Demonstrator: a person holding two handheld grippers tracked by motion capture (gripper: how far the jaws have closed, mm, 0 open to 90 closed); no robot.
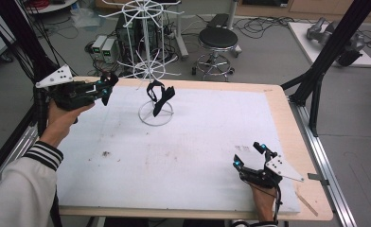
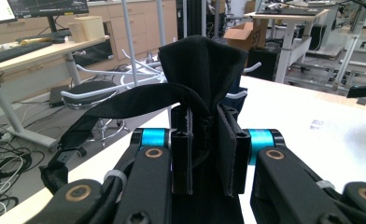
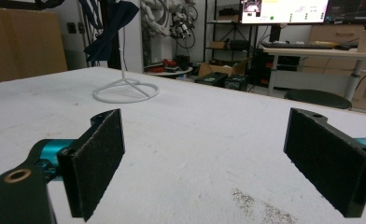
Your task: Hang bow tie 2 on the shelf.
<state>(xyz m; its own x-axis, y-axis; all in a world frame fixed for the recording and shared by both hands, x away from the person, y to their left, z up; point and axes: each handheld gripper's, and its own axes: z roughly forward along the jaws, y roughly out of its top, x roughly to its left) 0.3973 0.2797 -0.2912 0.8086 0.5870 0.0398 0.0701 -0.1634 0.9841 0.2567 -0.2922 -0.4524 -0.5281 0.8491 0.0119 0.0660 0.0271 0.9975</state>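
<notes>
My left gripper (image 2: pixel 208 154) pinches a black cloth (image 2: pixel 197 74); my right gripper (image 3: pixel 218 163) rests wide open, empty, on the stained white table mat (image 1: pixel 183 156) near a stool (image 1: pixel 217 40).

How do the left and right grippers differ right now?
The left gripper is shut on a black cloth strap; the right gripper is open, with nothing between its jaws. The left is raised at the table's far left corner, near the white rack; the right sits low by the near right edge. Both have black padded jaws.
</notes>
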